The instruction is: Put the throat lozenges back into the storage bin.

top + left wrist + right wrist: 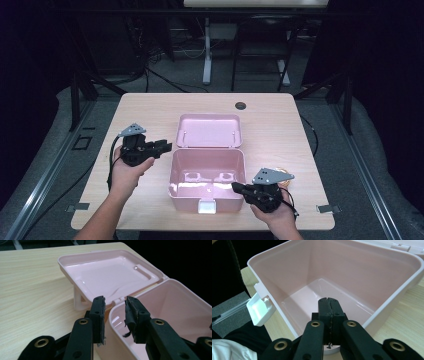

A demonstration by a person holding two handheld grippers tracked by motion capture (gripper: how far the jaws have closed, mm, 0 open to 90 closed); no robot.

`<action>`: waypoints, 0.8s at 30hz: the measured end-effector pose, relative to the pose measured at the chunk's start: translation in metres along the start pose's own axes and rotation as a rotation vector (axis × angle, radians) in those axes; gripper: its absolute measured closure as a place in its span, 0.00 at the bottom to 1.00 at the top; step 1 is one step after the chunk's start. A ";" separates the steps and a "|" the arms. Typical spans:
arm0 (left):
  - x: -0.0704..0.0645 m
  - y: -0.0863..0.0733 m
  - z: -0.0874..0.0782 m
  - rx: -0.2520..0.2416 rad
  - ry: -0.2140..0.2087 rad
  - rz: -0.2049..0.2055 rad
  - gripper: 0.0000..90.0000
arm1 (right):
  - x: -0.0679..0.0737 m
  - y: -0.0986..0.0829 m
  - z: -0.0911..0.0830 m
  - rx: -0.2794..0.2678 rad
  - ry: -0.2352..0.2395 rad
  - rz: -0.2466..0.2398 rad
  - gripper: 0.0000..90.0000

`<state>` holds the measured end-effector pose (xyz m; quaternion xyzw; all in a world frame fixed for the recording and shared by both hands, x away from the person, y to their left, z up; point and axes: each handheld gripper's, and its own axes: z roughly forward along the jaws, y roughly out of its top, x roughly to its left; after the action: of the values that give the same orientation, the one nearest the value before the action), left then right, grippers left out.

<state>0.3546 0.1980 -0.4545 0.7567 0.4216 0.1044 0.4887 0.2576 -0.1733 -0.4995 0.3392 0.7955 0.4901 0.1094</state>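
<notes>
Held at the left of the pink box [207,182], just off its rear left corner: the left gripper [165,146], gripped by the left hand [127,170], tips aimed toward the box. Jaws apart, seen clearly in the left gripper view, with nothing between them; the gap sat over the box's near corner, where rim and hinge meet. Frayed black padding on one of the fingers [133,317].

Placed at the middle of the wooden table [140,107], toward the person's edge: the box itself, open and bare inside, with two moulded shapes on its floor. Thrown back behind the box, resting flat beyond the rear rim: the lid [209,131], inner side up, joined to the box along the hinge. In the left gripper view, propped on a small leg at the lid's near edge. Hung from the middle of the box's front wall: a white latch [207,206], flipped outward, seen in the right gripper view jutting from the rim [260,307].

Held at the right of the box, against its front right corner: the right gripper [235,187], in the right hand [275,210], with a grey plate [272,175] on top. Jaws pressed together, clamping nothing, tips reaching over the rim and pointing down into the hollow of the box [332,272].

Set into the table well behind the lid, near the far edge: a dark round grommet [240,105].
</notes>
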 end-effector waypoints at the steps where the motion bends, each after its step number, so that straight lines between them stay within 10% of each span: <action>1: 0.000 -0.002 0.000 0.000 0.007 0.003 0.75 | 0.000 0.000 0.000 0.000 -0.003 -0.002 1.00; 15: -0.001 -0.015 -0.011 0.019 0.002 0.027 0.63 | 0.003 0.006 -0.003 0.004 0.015 0.004 0.94; 24: 0.008 -0.028 -0.018 0.050 0.054 0.024 0.61 | 0.000 0.021 -0.019 -0.045 0.014 0.013 0.61</action>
<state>0.3342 0.2208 -0.4710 0.7705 0.4282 0.1200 0.4566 0.2570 -0.1801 -0.4721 0.3384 0.7829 0.5109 0.1080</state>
